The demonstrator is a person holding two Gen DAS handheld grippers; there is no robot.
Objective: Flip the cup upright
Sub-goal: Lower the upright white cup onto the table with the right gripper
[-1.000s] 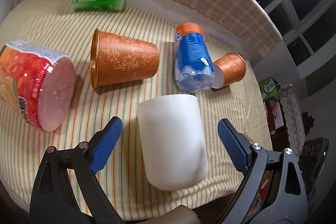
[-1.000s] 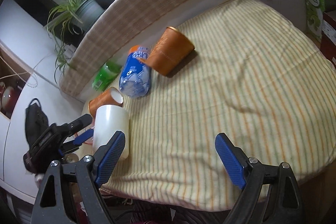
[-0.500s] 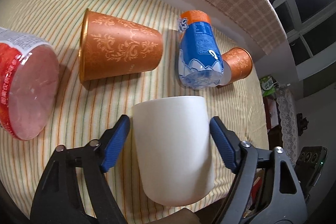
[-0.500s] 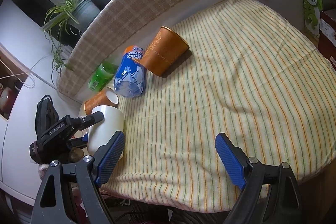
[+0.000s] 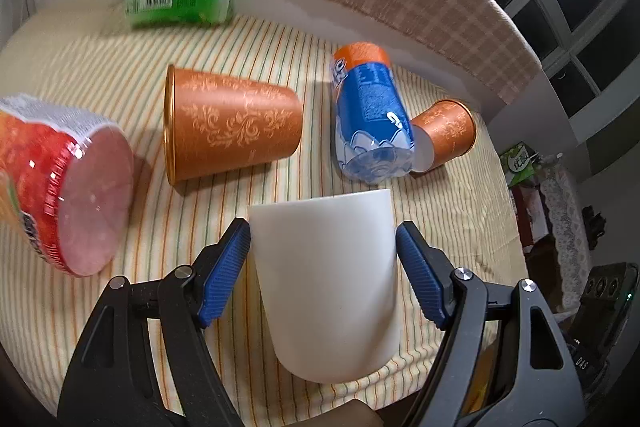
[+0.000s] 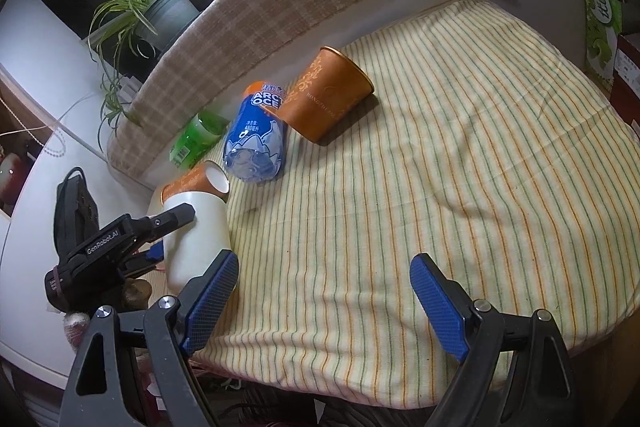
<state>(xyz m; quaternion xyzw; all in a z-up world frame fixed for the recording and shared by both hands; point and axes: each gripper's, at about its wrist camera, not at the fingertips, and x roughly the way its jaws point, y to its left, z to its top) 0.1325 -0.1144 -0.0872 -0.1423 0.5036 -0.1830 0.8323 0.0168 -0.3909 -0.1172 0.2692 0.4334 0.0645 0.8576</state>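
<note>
My left tongs [image 5: 323, 259] are clamped on the white cup [image 5: 326, 283] — the ribbed blue pads [image 5: 224, 269] press its smooth, matte sides. It is a plain tapered cylinder at the near edge of the tabletop [image 6: 460, 155], closed base toward the far edge; its mouth is hidden below the frame, so I cannot tell how far it is tipped. My right tongs [image 6: 324, 301] stand apart with nothing between them, over the near edge, well clear of the cup [image 6: 196, 239].

The tabletop wears a soft, wrinkled cloth with thin orange and green stripes. A large orange paper cup [image 5: 232, 123] with a pale scroll print and a gold rim lies on its side toward the middle. Beside it lies a crinkled clear bottle [image 5: 370, 115] with an orange cap; the right view reads "ARC" and "OCE" on its blue label [image 6: 262, 103], the rest curving out of sight. A smaller orange cup [image 5: 444, 133] lies partly behind the bottle's base. A green bottle [image 5: 180, 1] by the far edge is blurred; only a barcode shows. A red-wrapped sausage chunk [image 5: 60, 187] — its pink cut face toward me — is cut off at the left edge. The left tongs' body [image 6: 100, 247] reads "GenRobot.AI".
</note>
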